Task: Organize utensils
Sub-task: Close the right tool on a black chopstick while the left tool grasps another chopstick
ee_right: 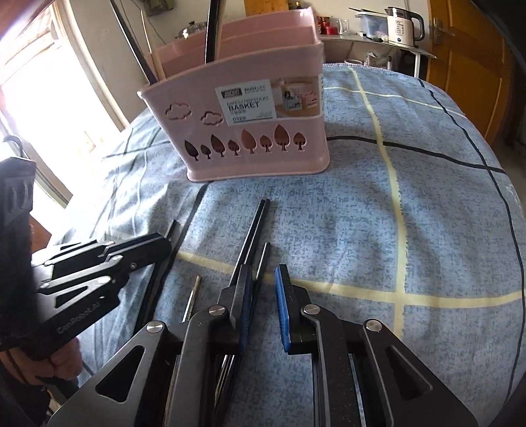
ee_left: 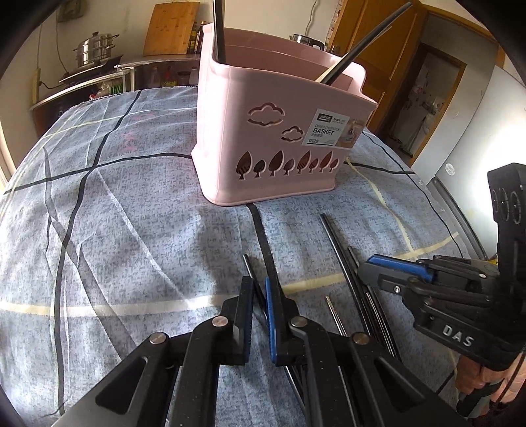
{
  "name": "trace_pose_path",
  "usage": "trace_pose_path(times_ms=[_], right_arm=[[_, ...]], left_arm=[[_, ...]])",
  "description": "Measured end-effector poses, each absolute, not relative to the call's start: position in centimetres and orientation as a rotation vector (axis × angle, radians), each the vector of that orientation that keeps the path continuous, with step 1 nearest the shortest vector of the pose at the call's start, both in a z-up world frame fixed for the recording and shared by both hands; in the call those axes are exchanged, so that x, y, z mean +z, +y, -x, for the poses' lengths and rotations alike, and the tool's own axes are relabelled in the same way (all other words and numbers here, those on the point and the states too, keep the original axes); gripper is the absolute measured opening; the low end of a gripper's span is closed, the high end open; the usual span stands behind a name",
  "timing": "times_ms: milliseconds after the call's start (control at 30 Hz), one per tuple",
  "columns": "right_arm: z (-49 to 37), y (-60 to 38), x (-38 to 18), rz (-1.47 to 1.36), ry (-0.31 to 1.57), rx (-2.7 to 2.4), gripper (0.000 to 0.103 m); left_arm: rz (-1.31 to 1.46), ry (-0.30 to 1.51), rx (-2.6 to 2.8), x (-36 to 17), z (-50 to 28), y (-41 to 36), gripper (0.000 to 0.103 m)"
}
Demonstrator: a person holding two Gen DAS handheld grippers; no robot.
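A pink chopstick basket stands upright on the blue checked cloth; it also shows in the right wrist view. Dark utensils stick out of it. Several black chopsticks lie loose on the cloth in front of it, also in the right wrist view. My left gripper hovers low over the cloth, its jaws a small gap apart around one thin chopstick. My right gripper is open over the chopstick pile and shows from the side in the left view.
The cloth-covered table drops off at its right edge. A kitchen counter with a steel pot stands behind, a kettle on a shelf, and a wooden door at right.
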State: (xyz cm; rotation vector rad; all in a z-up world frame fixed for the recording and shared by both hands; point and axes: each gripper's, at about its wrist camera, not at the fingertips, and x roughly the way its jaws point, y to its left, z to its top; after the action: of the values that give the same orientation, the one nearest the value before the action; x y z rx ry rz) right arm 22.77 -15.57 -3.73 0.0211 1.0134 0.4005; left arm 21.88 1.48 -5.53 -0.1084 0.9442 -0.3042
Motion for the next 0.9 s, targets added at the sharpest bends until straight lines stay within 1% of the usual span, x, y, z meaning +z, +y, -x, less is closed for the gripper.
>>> trace_pose_path(times_ms=[67,467,767,900], right_arm=[[-22.9,-15.5,-3.7,-0.009,1.017,0.396,0.006],[-21.9,-19.4,-3.5,-0.027,1.055,0.361,0.006],[-22.8,-18.0,-3.4,0.038,1.082,0.311,0.007],[-22.6,-17.6,-3.4,0.072,1.069,0.303,0.007]], left_arm=[[0.107,0.943,-0.304,-5.6,-21.8,1.5,0.007],[0.098,0.968,-0.314,-5.5,-20.6,1.5,0.007],[0.045,1.029,-0.286,-5.1,-22.1,0.2,0.007],[-0.006,1.029,-0.273,-5.0,-22.4,-0.6,0.007]])
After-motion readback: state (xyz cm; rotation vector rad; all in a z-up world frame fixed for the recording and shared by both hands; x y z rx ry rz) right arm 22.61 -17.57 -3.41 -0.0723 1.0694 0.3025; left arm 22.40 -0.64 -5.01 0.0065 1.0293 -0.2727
